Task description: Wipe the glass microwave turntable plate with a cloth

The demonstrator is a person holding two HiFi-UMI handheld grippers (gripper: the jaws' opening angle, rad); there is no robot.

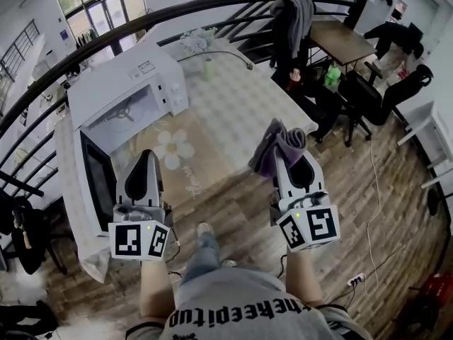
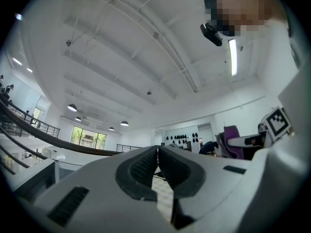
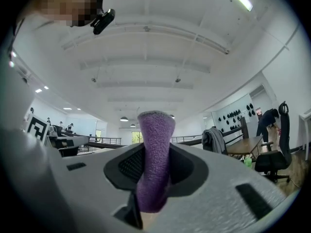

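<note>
My right gripper (image 1: 284,149) is shut on a purple cloth (image 1: 274,146), which bunches out past the jaw tips over the table's near edge. In the right gripper view the cloth (image 3: 155,135) stands up between the jaws of that gripper (image 3: 154,159), which points at the ceiling. My left gripper (image 1: 146,158) is shut with nothing in it, its pads (image 2: 146,166) meeting. It hangs just right of the open door (image 1: 95,183) of the white microwave (image 1: 134,76). The microwave cavity (image 1: 122,115) shows a hub; I cannot make out the glass plate.
The microwave stands on a table (image 1: 233,112) with a pale patterned cover. A small vase of flowers (image 1: 205,55) stands at its far side. A dark railing (image 1: 106,37) curves behind. A desk (image 1: 340,37), office chairs and a draped grey garment (image 1: 294,13) are at right.
</note>
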